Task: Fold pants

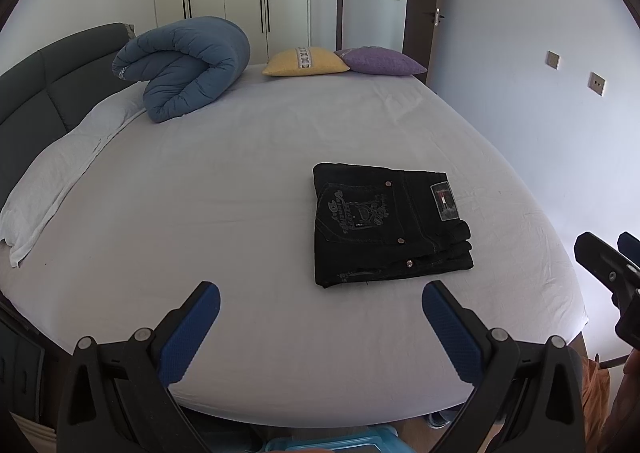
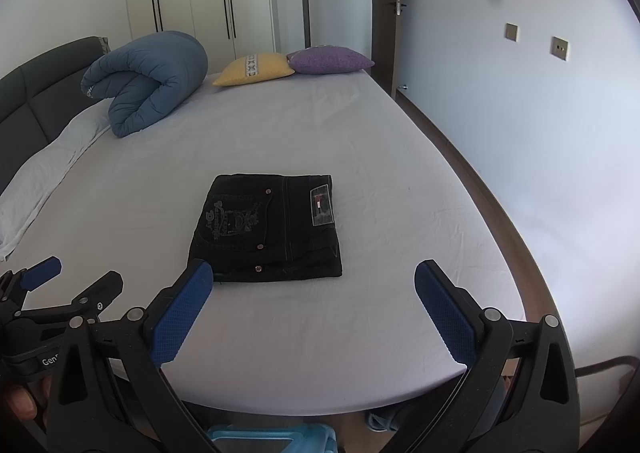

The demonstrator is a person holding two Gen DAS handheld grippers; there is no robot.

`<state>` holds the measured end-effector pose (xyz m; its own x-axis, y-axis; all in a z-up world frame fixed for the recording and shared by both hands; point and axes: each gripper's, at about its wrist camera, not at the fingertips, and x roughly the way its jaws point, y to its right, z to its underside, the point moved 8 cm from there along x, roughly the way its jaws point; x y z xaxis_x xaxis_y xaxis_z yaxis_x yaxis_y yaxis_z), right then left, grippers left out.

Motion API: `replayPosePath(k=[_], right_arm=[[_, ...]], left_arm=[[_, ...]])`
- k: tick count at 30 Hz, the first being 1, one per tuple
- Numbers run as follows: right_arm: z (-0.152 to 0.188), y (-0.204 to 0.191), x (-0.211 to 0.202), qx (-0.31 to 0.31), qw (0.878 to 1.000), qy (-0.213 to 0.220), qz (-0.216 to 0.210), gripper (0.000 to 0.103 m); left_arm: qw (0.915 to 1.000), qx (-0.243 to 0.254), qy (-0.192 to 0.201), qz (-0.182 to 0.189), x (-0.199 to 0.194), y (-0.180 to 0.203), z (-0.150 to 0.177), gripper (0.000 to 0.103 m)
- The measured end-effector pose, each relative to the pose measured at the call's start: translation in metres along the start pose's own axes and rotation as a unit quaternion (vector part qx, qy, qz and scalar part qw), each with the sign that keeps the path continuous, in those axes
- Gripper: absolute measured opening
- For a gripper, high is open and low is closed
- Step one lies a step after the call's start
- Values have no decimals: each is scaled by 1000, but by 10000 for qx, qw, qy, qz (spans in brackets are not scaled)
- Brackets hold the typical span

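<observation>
The black pants [image 1: 390, 223] lie folded into a compact rectangle on the white bed sheet [image 1: 260, 157], back pocket and label patch facing up. They also show in the right wrist view [image 2: 268, 227]. My left gripper [image 1: 320, 307] is open and empty, held above the bed's near edge, left of and short of the pants. My right gripper [image 2: 314, 285] is open and empty, just short of the pants' near edge. The right gripper shows at the right edge of the left wrist view [image 1: 608, 261]. The left gripper shows at the left of the right wrist view [image 2: 72, 281].
A rolled blue duvet [image 1: 184, 67] lies at the far left by the dark headboard [image 1: 36, 93]. A yellow cushion [image 1: 304, 61] and a purple cushion [image 1: 380, 61] sit at the far edge. A white pillow [image 1: 60, 173] lies left. The wall [image 1: 540, 73] is right.
</observation>
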<state>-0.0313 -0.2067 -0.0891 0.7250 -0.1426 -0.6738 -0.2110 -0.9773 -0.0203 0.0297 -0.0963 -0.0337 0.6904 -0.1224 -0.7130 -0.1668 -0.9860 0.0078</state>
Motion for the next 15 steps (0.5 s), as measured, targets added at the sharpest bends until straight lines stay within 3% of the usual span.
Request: replayPosePath(k=[15], right_arm=[[12,-10,6,-11,10000,-31,-10,103]], left_arm=[[10000,-9,-18,15,1,1,1,103]])
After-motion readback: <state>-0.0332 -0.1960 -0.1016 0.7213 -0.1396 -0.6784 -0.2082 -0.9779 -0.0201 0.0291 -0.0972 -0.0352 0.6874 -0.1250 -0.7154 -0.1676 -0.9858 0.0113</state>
